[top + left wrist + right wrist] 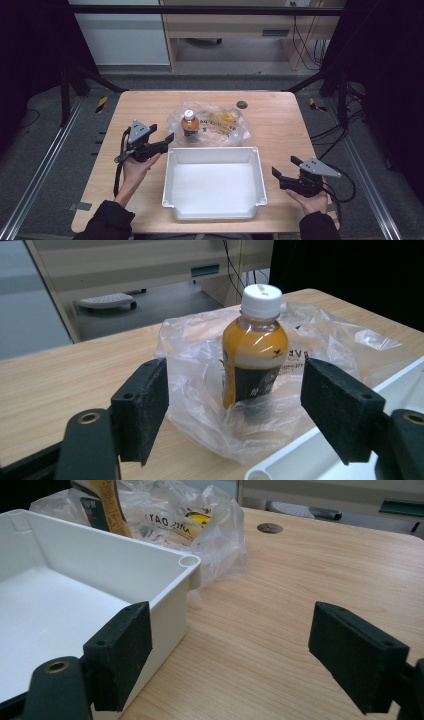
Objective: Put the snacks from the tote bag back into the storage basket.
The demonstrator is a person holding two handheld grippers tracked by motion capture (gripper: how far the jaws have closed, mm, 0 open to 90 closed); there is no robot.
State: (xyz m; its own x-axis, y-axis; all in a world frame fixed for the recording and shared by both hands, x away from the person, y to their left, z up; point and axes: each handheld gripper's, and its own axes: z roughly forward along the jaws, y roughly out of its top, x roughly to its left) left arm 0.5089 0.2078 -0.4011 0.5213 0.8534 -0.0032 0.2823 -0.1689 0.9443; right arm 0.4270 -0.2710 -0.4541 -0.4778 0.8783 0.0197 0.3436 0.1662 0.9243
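Note:
An orange-drink bottle (189,123) with a white cap and dark label stands upright on a crumpled clear plastic bag (220,125) at the table's middle back. In the left gripper view the bottle (255,350) stands a short way ahead of my left gripper (235,395), whose jaws are wide apart and empty. From above, the left gripper (162,134) sits just left of the bottle. A white plastic bin (212,149) lies empty in front of the bag. My right gripper (285,166) is open beside the bin's right wall (100,565), holding nothing.
Something yellow (222,119) lies inside the bag to the bottle's right. A round cable hole (242,104) is set in the tabletop near the back edge. Bare wood stretches right of the bin. Dark frame posts stand off both back corners.

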